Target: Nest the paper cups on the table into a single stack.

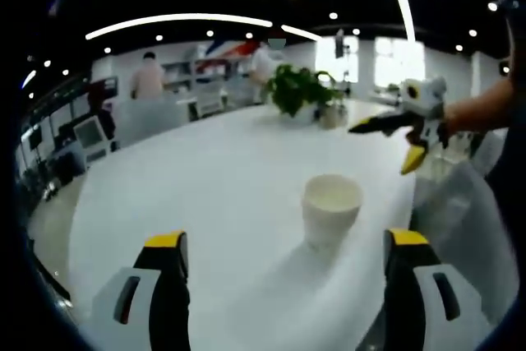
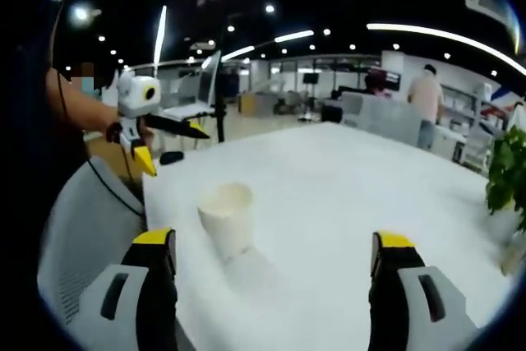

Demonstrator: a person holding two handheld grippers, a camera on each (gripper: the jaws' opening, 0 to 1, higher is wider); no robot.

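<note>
White paper cup (image 1: 331,207) upright on white table (image 1: 205,178), near table edge. Left gripper view: cup ahead, at 1 o'clock from midpoint of left gripper (image 1: 286,246), jaws spread wide, holding nothing. Right gripper (image 1: 393,139) at 3 o'clock, above table edge, jaws apart, empty. Right gripper view: cup (image 2: 227,217) at 10 o'clock, own jaws wide open, nothing held. Potted plant (image 1: 301,88) at 12 o'clock, far side of table.

Left gripper (image 1: 283,252) jaws wide apart, nothing between. Right gripper (image 2: 275,248) same; both held up off table, empty.
</note>
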